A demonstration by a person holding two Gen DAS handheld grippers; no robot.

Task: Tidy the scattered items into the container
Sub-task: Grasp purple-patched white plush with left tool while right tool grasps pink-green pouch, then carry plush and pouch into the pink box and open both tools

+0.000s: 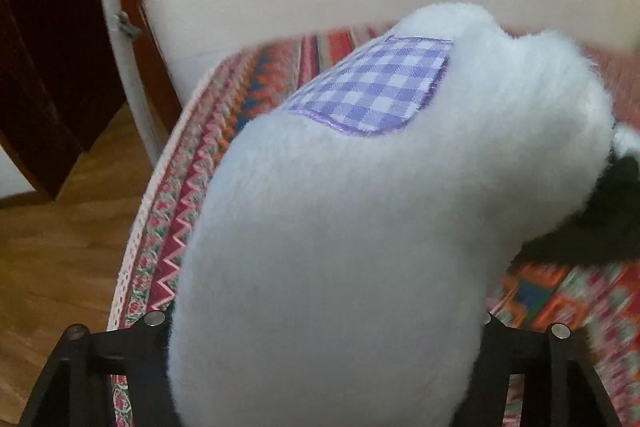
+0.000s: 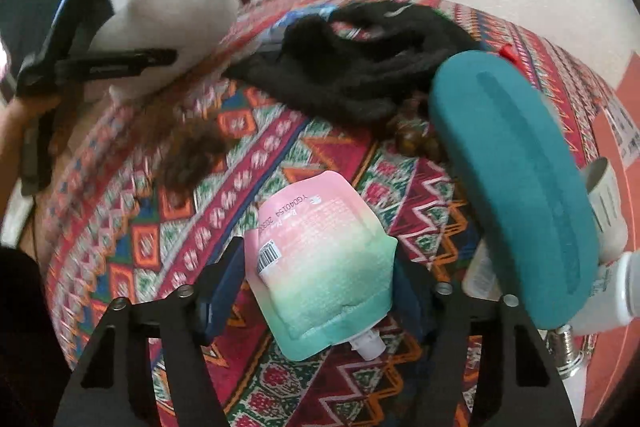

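The left hand-held gripper (image 1: 324,367) is clenched on a fluffy white plush toy with a lilac gingham patch (image 1: 360,207), held above the patterned red woven cloth (image 1: 172,235) covering the bench. The right hand-held gripper (image 2: 320,291) straddles a pink-to-green spouted refill pouch (image 2: 324,267); whether its pads press yet, I cannot tell. No container shows. The black knitted garment (image 2: 352,67), teal oval foam pad (image 2: 516,187) and white bottles (image 2: 608,207) lie unsorted, so most work remains.
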